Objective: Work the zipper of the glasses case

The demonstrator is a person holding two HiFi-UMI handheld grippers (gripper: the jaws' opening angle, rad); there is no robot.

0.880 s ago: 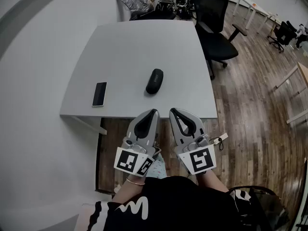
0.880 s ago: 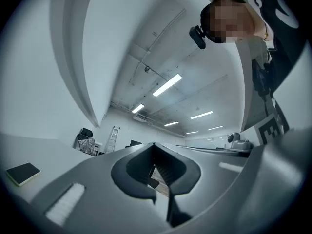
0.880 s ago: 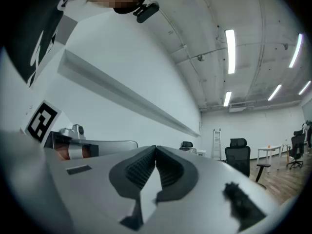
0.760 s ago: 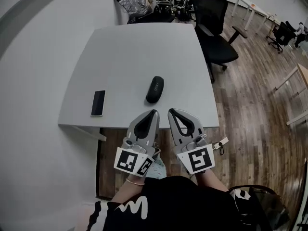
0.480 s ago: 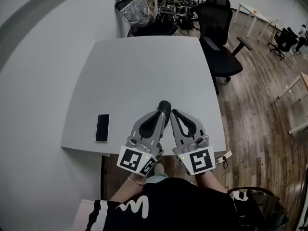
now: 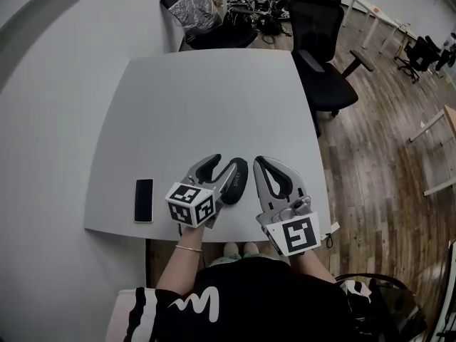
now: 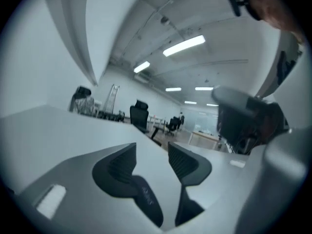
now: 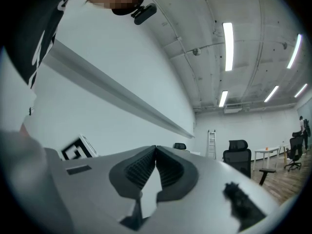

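My left tongs have swung forward over the flat grey table, jaws partly apart with the black oblong zippered glasses case between them, unpressed. My right tongs hover beside it, pinched shut and empty. One case and one flat black phone lie near the near edge, with bare tabletop beyond.

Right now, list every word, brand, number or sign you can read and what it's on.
No text can be read.
Case: small light print, too blurred to read.
Left cube: black-and-white square markers, no words.
Right cube: the same kind of marker, no words.
Shirt: white squiggle, no letters.
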